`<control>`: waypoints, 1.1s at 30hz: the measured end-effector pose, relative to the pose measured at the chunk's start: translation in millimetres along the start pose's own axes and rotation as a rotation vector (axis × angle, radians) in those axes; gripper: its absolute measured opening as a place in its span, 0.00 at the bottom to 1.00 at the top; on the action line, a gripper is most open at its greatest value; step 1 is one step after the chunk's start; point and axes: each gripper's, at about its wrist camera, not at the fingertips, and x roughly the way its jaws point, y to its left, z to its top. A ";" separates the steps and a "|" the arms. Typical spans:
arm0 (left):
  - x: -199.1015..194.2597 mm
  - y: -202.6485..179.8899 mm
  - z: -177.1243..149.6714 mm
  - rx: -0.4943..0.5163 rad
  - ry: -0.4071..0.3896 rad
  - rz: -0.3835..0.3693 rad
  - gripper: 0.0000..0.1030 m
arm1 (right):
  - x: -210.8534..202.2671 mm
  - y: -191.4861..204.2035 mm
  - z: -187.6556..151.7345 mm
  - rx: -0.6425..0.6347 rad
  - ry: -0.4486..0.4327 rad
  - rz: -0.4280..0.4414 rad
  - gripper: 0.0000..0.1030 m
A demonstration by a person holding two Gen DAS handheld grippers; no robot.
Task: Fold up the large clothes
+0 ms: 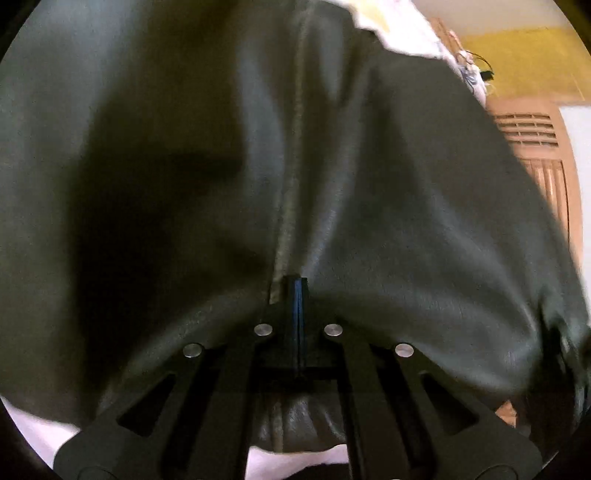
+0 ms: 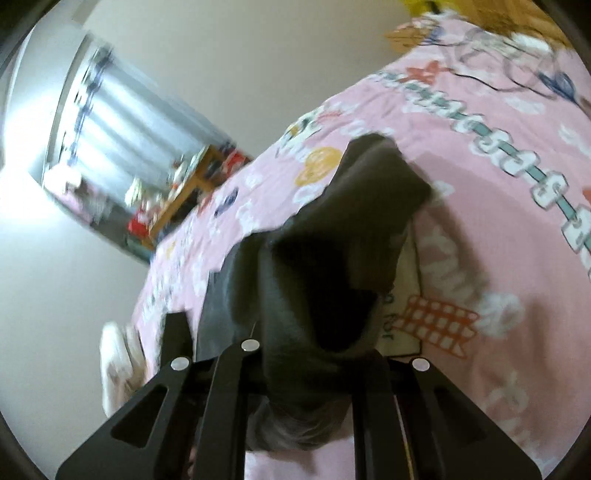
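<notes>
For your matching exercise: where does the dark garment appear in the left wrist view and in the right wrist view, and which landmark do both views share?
Left wrist view: the dark garment fills nearly the whole picture, its seam running down to the shut left tool.
Right wrist view: it hangs bunched at the centre, pinched in the right tool.
Shared landmark: the pink bedsheet, a pale strip at the top edge and bottom of the left wrist view.
</notes>
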 end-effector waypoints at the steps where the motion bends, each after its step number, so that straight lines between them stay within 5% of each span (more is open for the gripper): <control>1: 10.2 6.1 2.3 -0.021 0.005 -0.019 0.01 | 7.8 11.7 -7.0 -0.066 0.028 -0.009 0.12; 7: -21.0 10.2 -9.0 -0.020 -0.026 -0.101 0.01 | 17.7 52.8 -15.5 -0.246 0.056 0.002 0.12; 9: -53.4 10.3 -20.2 0.001 -0.091 -0.059 0.01 | 20.9 61.3 -15.4 -0.274 0.061 0.001 0.12; 12: -90.7 22.7 -35.4 0.017 -0.176 0.115 0.01 | 26.9 67.3 -13.7 -0.289 0.067 0.012 0.12; 15: -65.7 53.3 -35.3 -0.032 -0.111 0.155 0.01 | 30.8 83.1 -17.8 -0.307 0.072 0.023 0.12; 18: -41.6 83.0 -31.8 -0.085 -0.080 0.074 0.02 | 39.8 94.9 -20.0 -0.325 0.092 0.034 0.12; 22: -65.6 89.8 -30.6 -0.139 -0.073 -0.024 0.02 | 46.0 120.7 -23.3 -0.365 0.110 0.057 0.12; 31: -202.2 154.1 -47.0 -0.181 -0.272 0.078 0.02 | 83.8 180.9 -64.0 -0.533 0.187 0.082 0.12; 33: -217.0 167.3 -42.5 -0.216 -0.294 0.040 0.02 | 94.3 190.2 -77.7 -0.575 0.200 0.067 0.12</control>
